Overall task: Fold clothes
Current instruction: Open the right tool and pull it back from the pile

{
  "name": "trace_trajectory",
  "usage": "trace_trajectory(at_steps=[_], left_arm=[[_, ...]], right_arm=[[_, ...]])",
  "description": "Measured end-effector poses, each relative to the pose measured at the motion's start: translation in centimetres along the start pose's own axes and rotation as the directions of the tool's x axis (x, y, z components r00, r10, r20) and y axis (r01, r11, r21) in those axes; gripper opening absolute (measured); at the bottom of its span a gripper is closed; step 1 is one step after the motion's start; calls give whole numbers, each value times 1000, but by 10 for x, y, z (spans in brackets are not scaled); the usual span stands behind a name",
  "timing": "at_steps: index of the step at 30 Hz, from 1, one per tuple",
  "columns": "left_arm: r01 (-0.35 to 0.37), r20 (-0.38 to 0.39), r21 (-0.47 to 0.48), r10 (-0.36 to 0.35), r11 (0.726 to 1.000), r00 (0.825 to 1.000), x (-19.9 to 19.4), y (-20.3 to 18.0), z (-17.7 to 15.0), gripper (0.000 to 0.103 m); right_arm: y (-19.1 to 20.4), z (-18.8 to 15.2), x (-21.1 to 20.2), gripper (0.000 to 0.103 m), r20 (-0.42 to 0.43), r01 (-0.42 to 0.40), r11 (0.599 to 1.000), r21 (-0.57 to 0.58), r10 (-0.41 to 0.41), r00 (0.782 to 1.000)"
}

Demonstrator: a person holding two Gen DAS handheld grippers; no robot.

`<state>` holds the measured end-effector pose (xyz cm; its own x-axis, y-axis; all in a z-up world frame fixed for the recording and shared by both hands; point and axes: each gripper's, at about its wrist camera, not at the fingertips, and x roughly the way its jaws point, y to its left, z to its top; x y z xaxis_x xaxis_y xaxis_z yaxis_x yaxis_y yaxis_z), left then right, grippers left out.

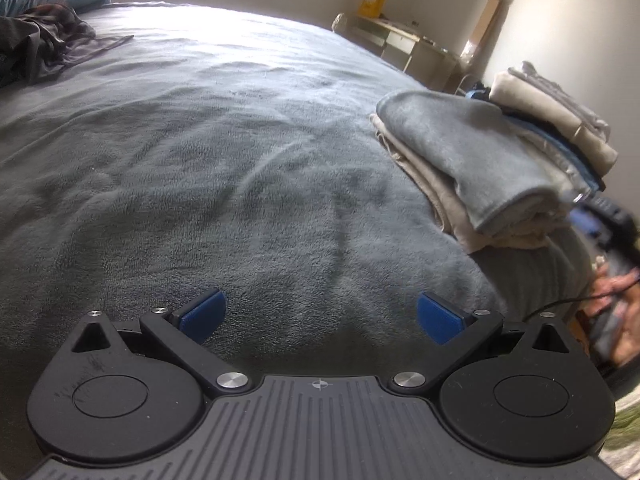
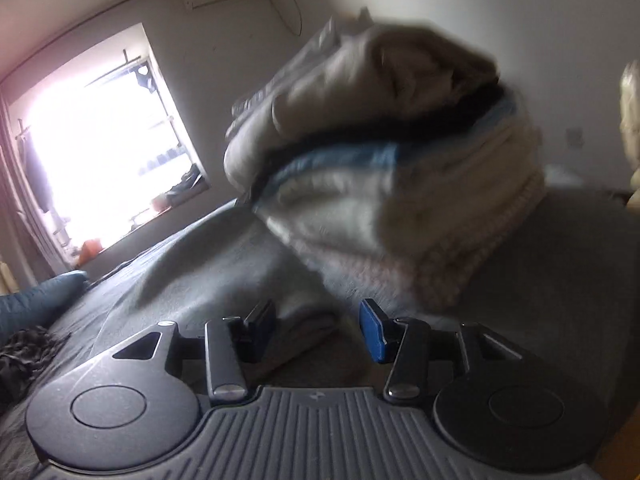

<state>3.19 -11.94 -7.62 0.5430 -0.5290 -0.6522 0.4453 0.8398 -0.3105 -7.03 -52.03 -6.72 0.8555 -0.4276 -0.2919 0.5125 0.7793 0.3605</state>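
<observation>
Grey fuzzy blanket (image 1: 224,152) covers the bed, and most of it lies bare in front of my left claw (image 1: 320,314). That claw is wide open and holds nothing. Folded clothes (image 1: 492,160) sit stacked near the bed's right edge. A dark rumpled garment (image 1: 44,44) lies far off at the left. My right claw (image 2: 318,328) is about half open with nothing in it, close to the pile of clothes (image 2: 384,168). Only its view shows the bright window (image 2: 108,140). Only the left view shows the desk (image 1: 404,38).

Grey bedspread (image 1: 224,168), bright window (image 2: 104,148), perhaps a desk (image 1: 404,42).
</observation>
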Motion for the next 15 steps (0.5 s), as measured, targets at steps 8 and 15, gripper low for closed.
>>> trace_trajectory(at_steps=[8, 15], left_arm=[[5, 22, -29, -4, 1000, 1000, -6, -1, -1, 103], [-9, 88, -10, 10, 1000, 996, -28, 9, -1, 103]], right_arm=[[125, 65, 72, 48, -187, -248, 910, -331, 194, 963], [125, 71, 193, 42, -323, 25, 947, -319, -134, 937]])
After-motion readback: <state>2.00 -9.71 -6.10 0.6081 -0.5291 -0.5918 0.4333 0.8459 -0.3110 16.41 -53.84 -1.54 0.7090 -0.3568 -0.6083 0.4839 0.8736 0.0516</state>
